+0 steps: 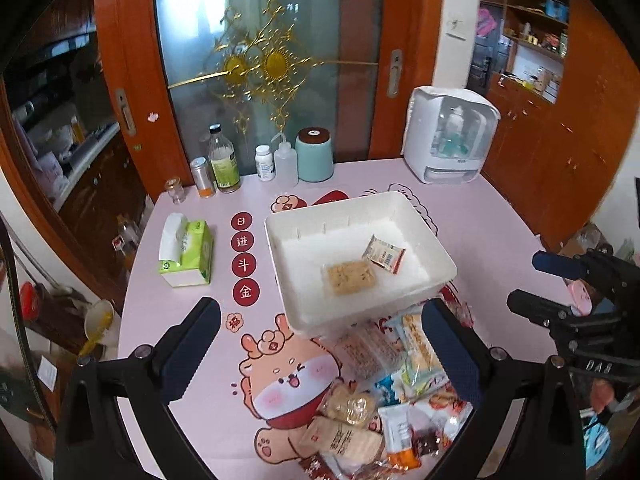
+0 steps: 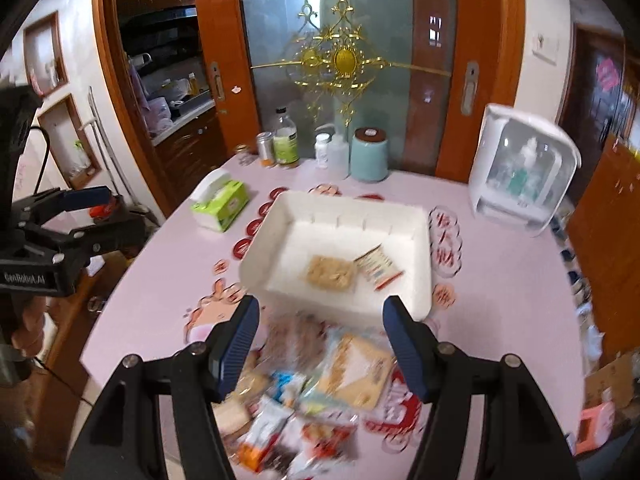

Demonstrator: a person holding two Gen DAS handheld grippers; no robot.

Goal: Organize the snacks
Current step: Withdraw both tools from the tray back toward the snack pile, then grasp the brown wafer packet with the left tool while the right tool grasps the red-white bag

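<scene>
A white bin (image 1: pixel 332 209) (image 2: pixel 352 200) stands mid-table and holds a tan cracker pack (image 1: pixel 351 277) (image 2: pixel 331 273) and a small white-and-red packet (image 1: pixel 384 254) (image 2: pixel 378 266). In front of the bin lies a pile of wrapped snacks (image 1: pixel 380 392) (image 2: pixel 312 392), blurred in the right wrist view. My left gripper (image 1: pixel 320 308) hovers open above the pile's left part with nothing between its fingers; it also shows at the left edge of the right wrist view (image 2: pixel 116 208). My right gripper (image 2: pixel 320 304) hangs open and empty above the pile, and is seen from the side (image 1: pixel 536 284).
A green tissue box (image 1: pixel 188 252) (image 2: pixel 222 204) sits left of the bin. Bottles and jars (image 1: pixel 224 160), a teal canister (image 1: pixel 315 156) and a white appliance (image 1: pixel 452 136) line the table's far edge. The pink table cover (image 1: pixel 200 420) drops off at left.
</scene>
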